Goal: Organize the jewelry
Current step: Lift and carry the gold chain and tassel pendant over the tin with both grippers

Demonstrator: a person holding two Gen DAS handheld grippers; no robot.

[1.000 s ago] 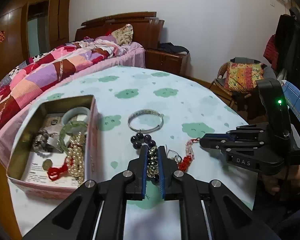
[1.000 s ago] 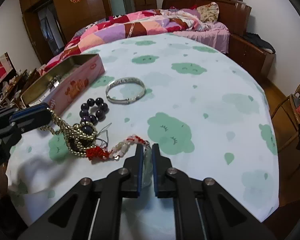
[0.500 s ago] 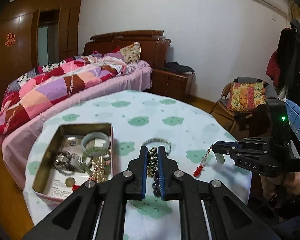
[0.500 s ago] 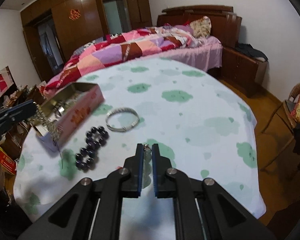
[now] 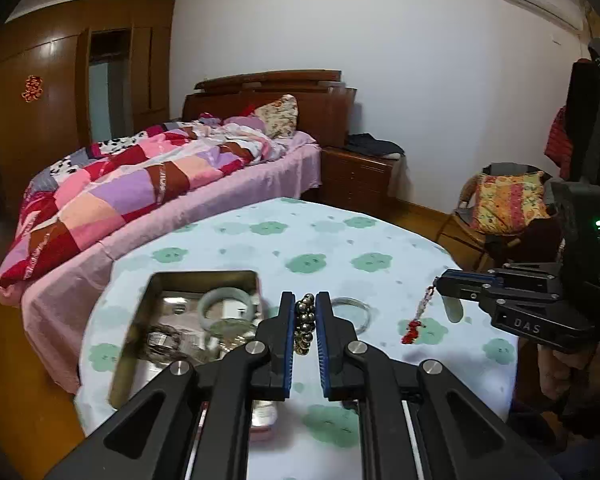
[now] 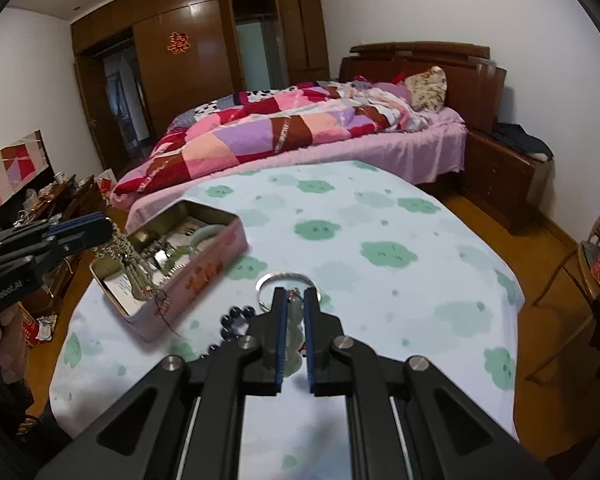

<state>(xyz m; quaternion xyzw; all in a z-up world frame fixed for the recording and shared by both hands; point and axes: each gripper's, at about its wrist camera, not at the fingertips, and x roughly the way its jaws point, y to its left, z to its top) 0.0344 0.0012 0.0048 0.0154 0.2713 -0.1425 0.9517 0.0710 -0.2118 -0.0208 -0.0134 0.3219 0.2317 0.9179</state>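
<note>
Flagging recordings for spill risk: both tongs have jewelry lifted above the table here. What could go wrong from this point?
1. The gold bead chain dangles from the left tongs near the tin's near rim; it could snag there or drop outside.
2. The right tongs pinch only the jade pendant; its red-tasselled cord swings free and may catch something.
3. The silver bangle and dark bead bracelet lie below and could be dragged along.

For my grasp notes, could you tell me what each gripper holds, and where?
Left gripper: metal bead chain, pinched at its upper loops. Right gripper: pale green pendant, red-tasselled cord hanging below.
</note>
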